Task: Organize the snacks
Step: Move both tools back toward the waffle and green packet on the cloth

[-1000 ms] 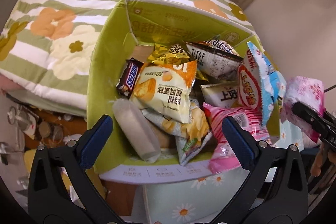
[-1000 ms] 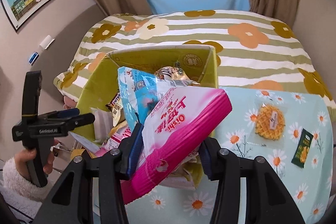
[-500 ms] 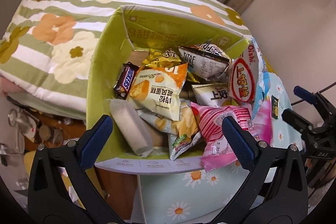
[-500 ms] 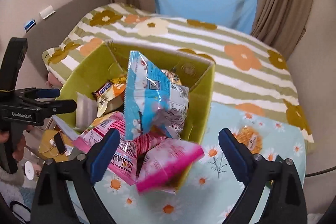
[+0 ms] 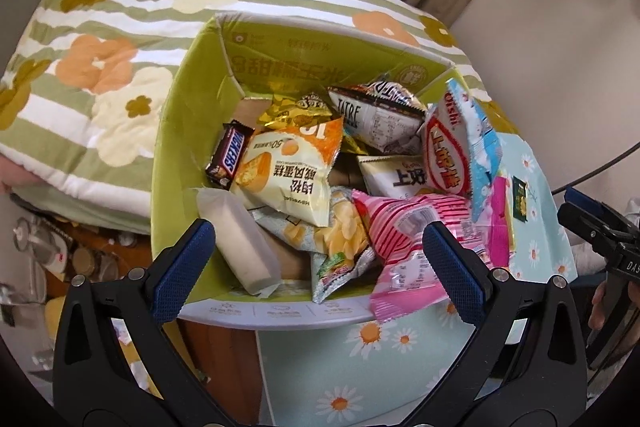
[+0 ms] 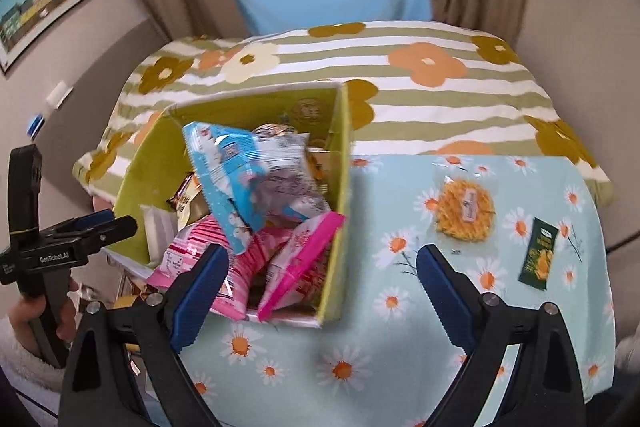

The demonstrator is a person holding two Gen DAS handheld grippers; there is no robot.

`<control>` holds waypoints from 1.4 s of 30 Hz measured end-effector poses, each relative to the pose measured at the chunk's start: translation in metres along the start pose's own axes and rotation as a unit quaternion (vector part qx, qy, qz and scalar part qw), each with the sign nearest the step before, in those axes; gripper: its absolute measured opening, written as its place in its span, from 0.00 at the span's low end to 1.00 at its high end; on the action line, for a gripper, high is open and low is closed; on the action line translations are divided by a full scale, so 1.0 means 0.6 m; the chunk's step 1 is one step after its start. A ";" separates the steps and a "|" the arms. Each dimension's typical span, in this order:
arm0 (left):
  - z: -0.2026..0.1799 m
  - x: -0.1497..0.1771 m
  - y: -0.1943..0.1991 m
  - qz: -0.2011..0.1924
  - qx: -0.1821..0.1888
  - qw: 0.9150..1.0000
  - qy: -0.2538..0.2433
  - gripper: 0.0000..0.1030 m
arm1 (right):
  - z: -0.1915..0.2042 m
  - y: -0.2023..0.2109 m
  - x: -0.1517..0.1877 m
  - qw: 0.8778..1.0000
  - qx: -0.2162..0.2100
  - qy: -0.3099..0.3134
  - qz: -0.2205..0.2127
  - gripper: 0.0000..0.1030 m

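Both sets of jaws stand wide apart with nothing between them: your right gripper [image 6: 320, 291] hangs over the near edge of the worktop [image 6: 360, 367], and your left gripper [image 5: 320, 267] looks down into the green box [image 5: 172, 147] from its near rim.

Most snacks already lie in that box. Ahead of your left jaws sit a chocolate bar [image 5: 228, 155], a yellow cake packet [image 5: 292, 171] and a chip bag [image 5: 344, 231]. A pink striped bag [image 5: 404, 239] droops over the near rim, just inside your left gripper's right-hand jaw. A second pink bag [image 6: 300, 267] leans against the box's right wall, just ahead of your right gripper's left-hand jaw, with a blue bag [image 6: 236, 183] standing tall behind it.

By my reading, you are between drops: one packet is in, the next not yet picked.

Two things remain out on the worktop, ahead and to the right of your right jaws: a round waffle [image 6: 464, 207] and, further right, a small dark green packet [image 6: 538, 255]. The waffle looks the nearer pick. It lies flat in thin wrap, so bring the right jaws down low, straddle it, and pinch the wrapper's edge.
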State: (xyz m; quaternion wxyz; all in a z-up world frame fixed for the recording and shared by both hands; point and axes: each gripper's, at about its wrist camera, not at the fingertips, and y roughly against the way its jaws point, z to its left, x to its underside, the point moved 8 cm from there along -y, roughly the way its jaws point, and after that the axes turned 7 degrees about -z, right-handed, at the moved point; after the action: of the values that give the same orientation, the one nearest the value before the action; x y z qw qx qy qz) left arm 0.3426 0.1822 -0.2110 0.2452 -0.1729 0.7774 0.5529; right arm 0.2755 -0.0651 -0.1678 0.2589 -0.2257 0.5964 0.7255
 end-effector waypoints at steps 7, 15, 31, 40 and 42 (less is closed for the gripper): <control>-0.082 -0.010 0.030 -0.029 -0.009 0.999 -0.038 1.00 | -0.071 0.038 0.006 0.999 0.006 -0.025 -0.023 0.91; -0.259 -0.013 0.038 -0.055 0.011 0.996 -0.070 1.00 | -0.195 0.107 0.000 0.997 0.033 -0.034 -0.063 0.91; -0.556 0.011 -0.133 0.004 0.046 0.995 -0.092 1.00 | -0.409 0.096 0.050 0.996 0.050 -0.063 -0.034 0.91; -0.587 0.020 -0.295 0.067 0.008 0.994 -0.083 1.00 | -0.468 0.025 0.078 0.993 0.070 -0.093 0.003 0.91; -0.579 0.024 -0.336 0.083 -0.007 0.993 -0.085 1.00 | -0.478 0.001 0.086 0.991 0.092 -0.094 0.019 0.91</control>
State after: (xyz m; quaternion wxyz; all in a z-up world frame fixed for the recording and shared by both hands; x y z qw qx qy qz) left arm 0.3737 -0.2124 -0.2824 0.2620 -0.0619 0.7613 0.5899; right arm 0.2413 -0.3416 -0.2538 0.3191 -0.1205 0.6379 0.6905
